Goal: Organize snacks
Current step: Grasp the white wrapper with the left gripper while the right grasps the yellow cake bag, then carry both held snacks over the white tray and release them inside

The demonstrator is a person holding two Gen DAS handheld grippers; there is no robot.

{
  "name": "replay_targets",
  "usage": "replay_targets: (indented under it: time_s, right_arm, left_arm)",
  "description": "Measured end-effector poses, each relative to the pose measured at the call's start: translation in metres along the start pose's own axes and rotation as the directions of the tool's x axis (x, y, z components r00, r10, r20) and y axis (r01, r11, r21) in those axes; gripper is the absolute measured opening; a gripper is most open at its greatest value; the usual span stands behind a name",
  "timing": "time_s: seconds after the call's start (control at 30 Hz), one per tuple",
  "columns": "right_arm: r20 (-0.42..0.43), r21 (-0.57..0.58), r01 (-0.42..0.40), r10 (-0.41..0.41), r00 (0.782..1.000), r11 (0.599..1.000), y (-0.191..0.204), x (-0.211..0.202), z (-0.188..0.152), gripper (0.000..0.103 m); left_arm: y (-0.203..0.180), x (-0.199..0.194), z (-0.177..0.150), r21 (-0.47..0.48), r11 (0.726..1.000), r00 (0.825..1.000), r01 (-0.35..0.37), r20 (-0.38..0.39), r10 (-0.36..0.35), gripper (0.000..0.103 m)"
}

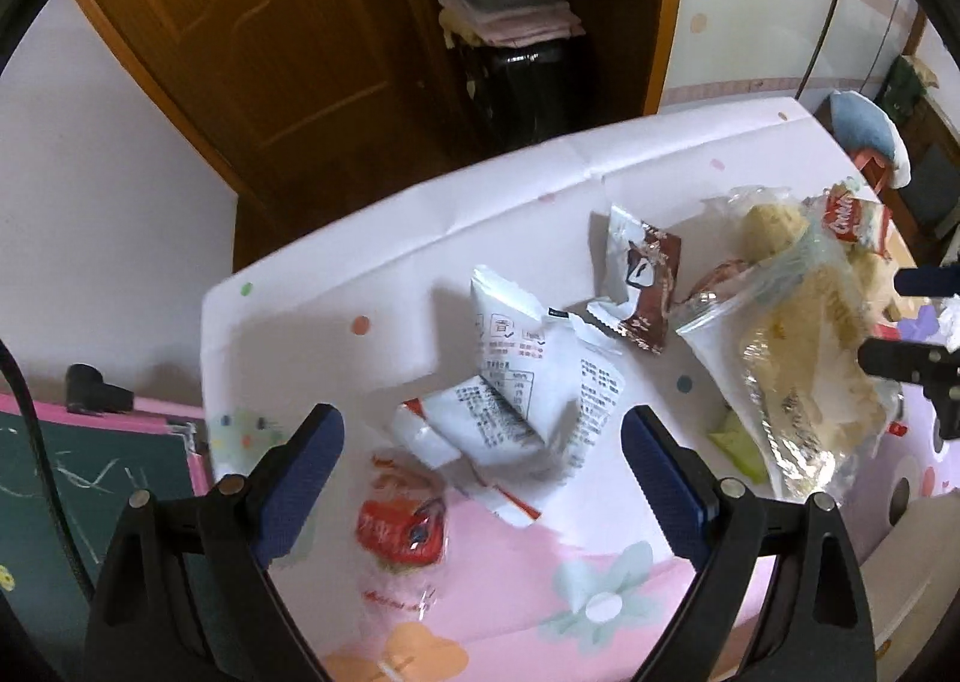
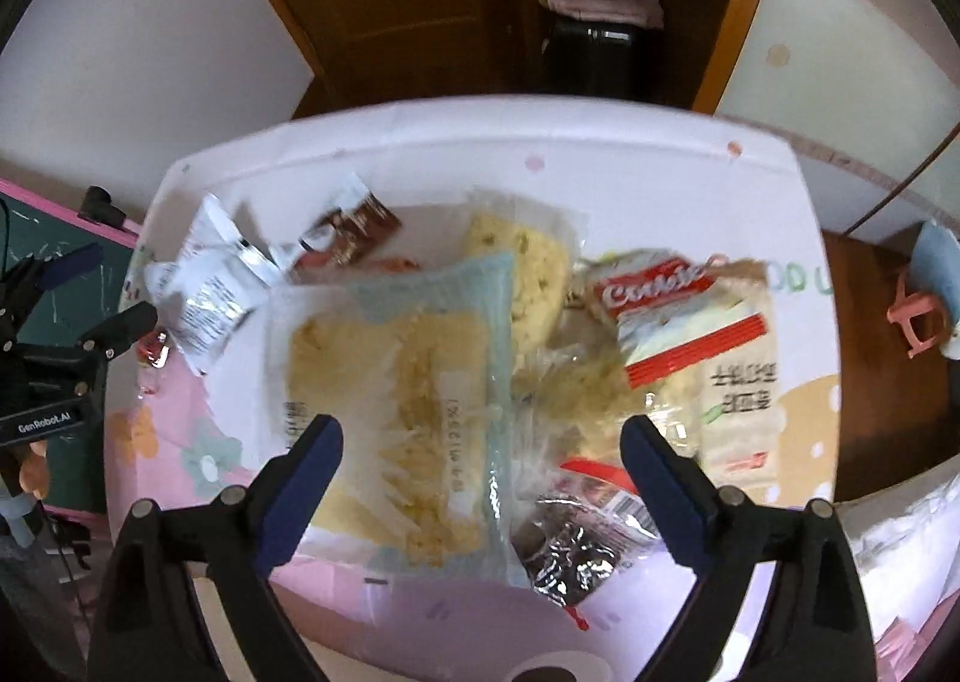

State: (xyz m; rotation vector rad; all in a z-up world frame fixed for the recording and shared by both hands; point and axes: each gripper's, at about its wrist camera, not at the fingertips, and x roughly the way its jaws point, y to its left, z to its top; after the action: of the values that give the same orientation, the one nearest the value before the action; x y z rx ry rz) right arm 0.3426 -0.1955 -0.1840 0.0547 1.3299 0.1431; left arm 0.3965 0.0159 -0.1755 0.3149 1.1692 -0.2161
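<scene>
Pastel surface [image 1: 420, 262] below me: white packets [image 1: 522, 400] lie straight ahead of my left hand-held gripper [image 1: 483, 436], released, the nearer one; right hand-held gripper [image 2: 480, 436] released over the noodle bag [image 2: 396, 400].

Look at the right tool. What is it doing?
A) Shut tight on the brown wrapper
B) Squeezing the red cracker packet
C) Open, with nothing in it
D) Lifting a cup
C: the right tool has its blue fingers spread wide above the clear noodle bag, gripping nothing.
</scene>
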Motion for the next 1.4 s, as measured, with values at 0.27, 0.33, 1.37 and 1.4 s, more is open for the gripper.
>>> replay_targets:
  time_s: [0.27,0.33,1.37,1.4]
  right_arm:
    - [-0.059,0.011,-0.107,0.108,0.992,0.994,0.004,0.027,-0.005,0.081]
    - [-0.067,0.008,-0.150,0.150,0.986,0.989,0.006,0.030,-0.008,0.075]
    - [0.446,-0.130,0.026,0.035,0.894,0.991,0.037,-0.226,-0.127,0.021]
    - [0.480,-0.124,0.041,0.024,0.877,0.991,0.038,-0.242,-0.142,0.021]
  left_arm:
    - [0.010,0.043,-0.001,-0.102,0.993,0.997,0.059,-0.038,-0.063,0.094]
    - [0.012,0.051,-0.002,-0.141,0.986,0.994,0.093,-0.044,-0.100,0.094]
    - [-0.049,-0.213,-0.091,-0.075,0.993,0.958,0.087,0.280,-0.063,0.045]
    - [-0.051,-0.228,-0.100,-0.072,0.993,0.952,0.098,0.297,-0.072,0.045]
